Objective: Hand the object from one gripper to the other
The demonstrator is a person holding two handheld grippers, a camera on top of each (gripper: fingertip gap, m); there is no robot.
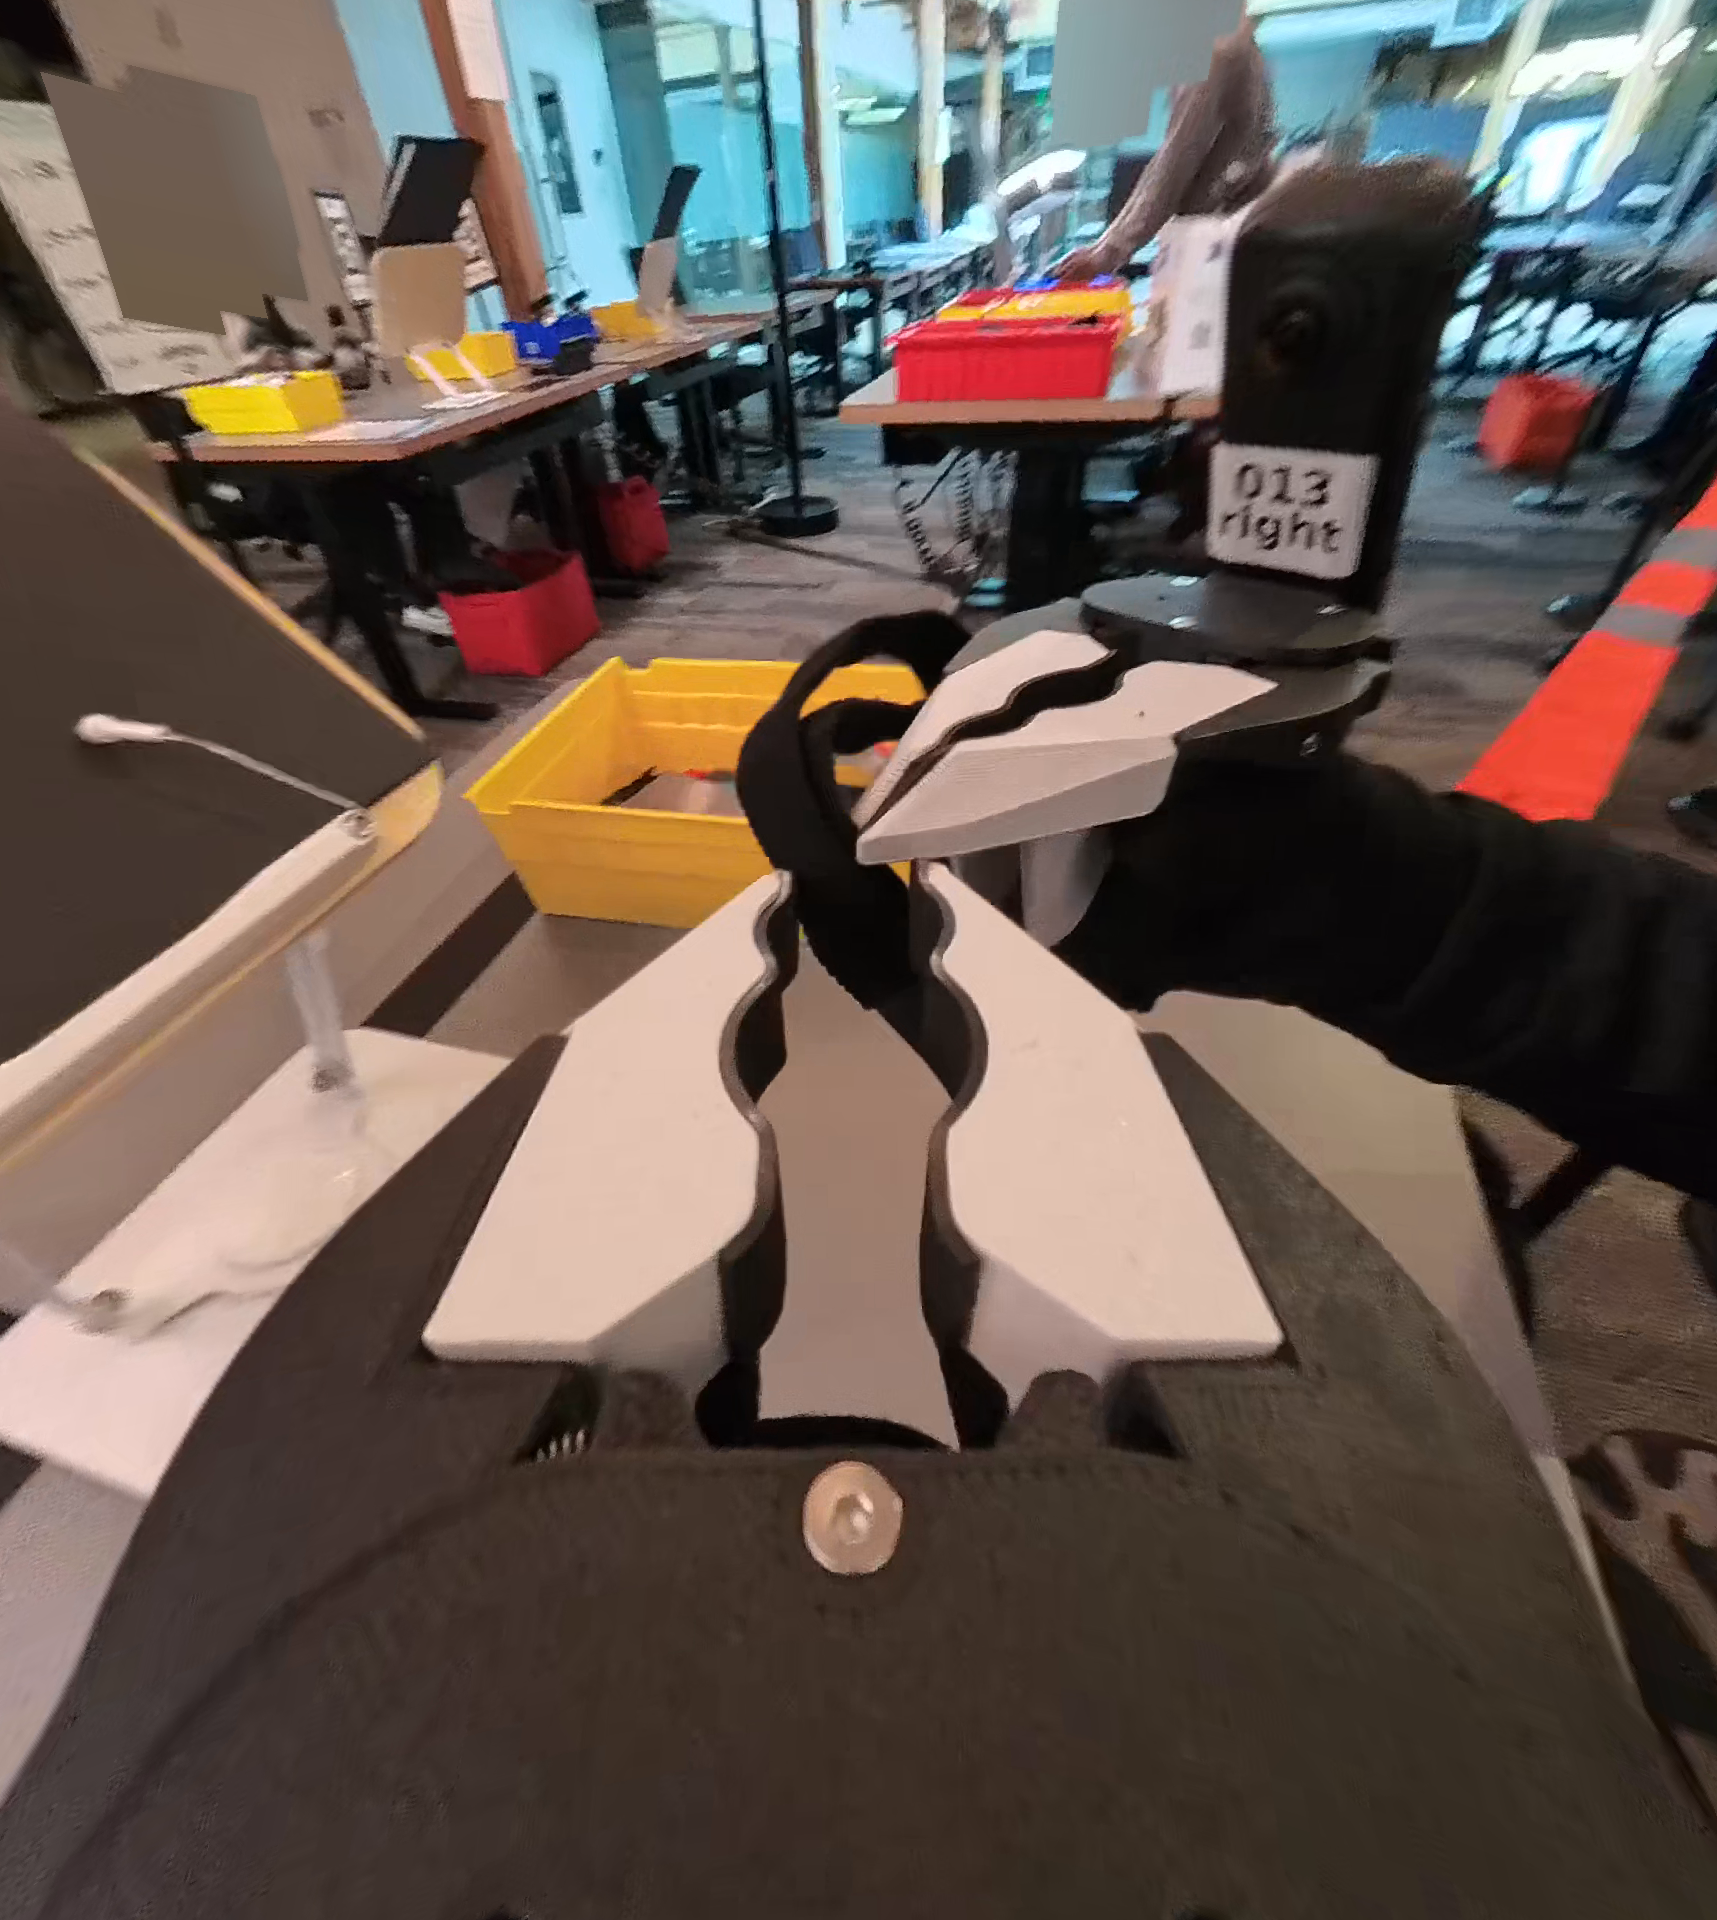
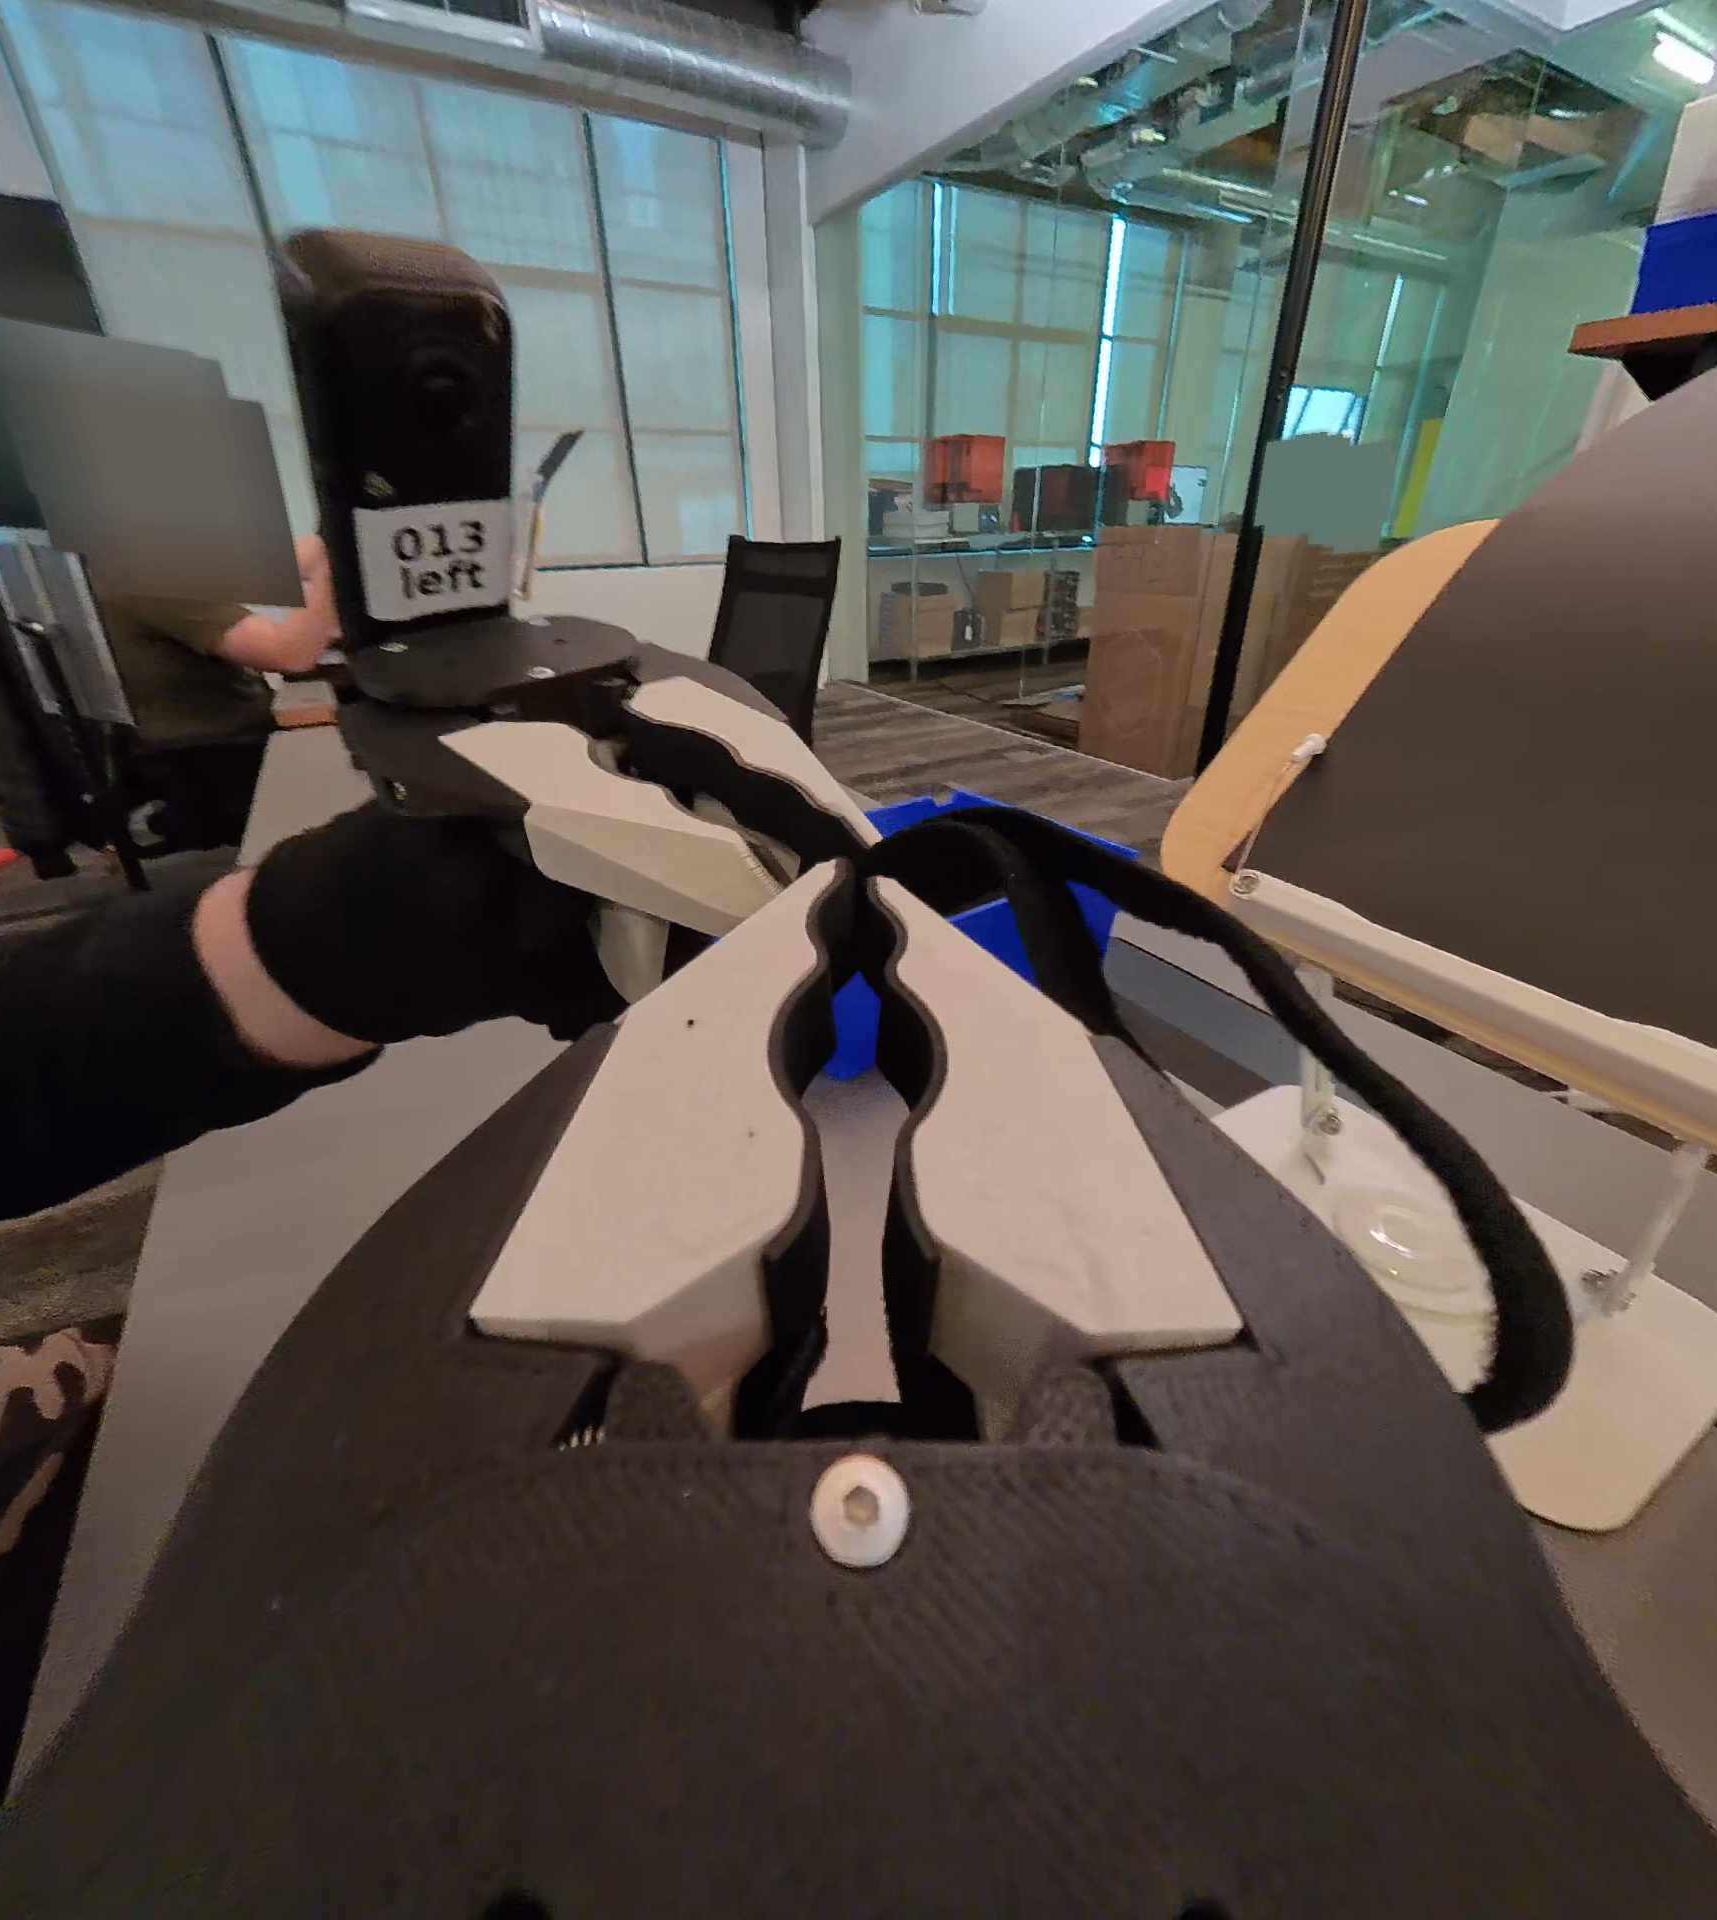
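Midair above the desk point(image 1: 563, 977), both tongs meet tip to tip for the handover. Left tongs point(image 1: 849, 904) pinch one end of the black fuzzy fabric strap point(image 1: 812, 790); right tongs point(image 2: 859, 894) are pressed onto it near its bend. Strap's long axis arcs up from the left tips and loops over, free tail drooping right and down.

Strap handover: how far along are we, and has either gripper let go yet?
Done: both grippers have met, and the black strap lies between the left gripper's fingertips. In hand: the right gripper is shut on the strap; whether the left is actually pinching it is unclear. Left: one gripper must open and back away, leaving a single hold.
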